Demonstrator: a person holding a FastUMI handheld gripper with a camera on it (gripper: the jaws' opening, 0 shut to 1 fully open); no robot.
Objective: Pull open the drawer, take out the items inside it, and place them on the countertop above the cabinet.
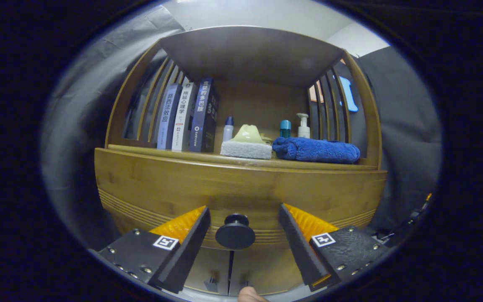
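Drawer, shut; my gripper spread wide, its knob between fingers untouched; towel on countertop.

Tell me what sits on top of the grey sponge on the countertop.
A pale yellow-green item rests on the grey sponge, beside the blue towel; what it is, I cannot tell. Its base is hidden by the sponge. The claw is open, its fingers flanking the drawer knob.
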